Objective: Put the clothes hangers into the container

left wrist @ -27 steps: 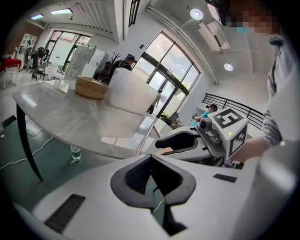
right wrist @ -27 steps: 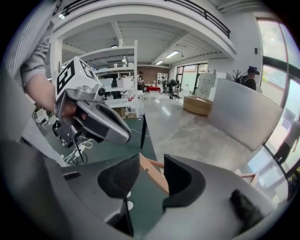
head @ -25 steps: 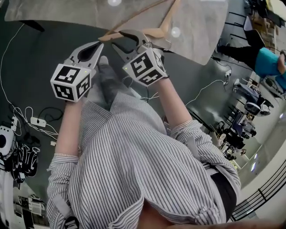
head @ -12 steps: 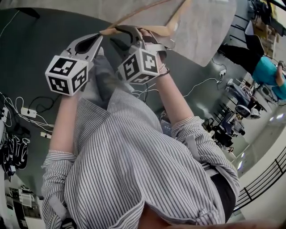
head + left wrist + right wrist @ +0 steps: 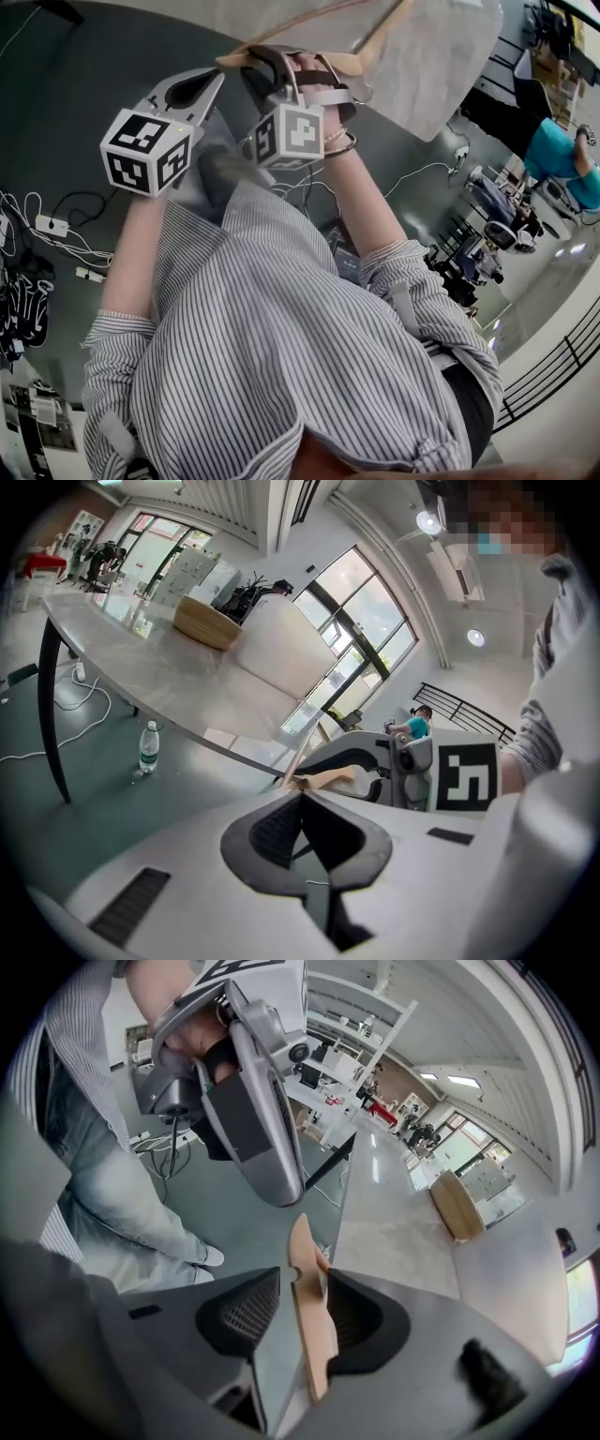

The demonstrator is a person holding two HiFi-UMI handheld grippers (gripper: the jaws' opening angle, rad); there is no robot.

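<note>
The right gripper [image 5: 304,1272] is straddling the arm tip of a wooden clothes hanger [image 5: 300,1241] at the desk's [image 5: 394,1232] near edge, jaws slack with a gap at one pad. The left gripper [image 5: 300,797] is sitting clenched and empty. The wood is looking light, stiff and smooth, likely needing a firm pinch across the arm's flat faces.

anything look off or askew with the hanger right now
Slightly: the wooden hanger stands between the jaws of the right gripper but lies against one pad only, with a gap on the other side, so it isn't clamped. Nothing looks spilled or damaged.
</note>
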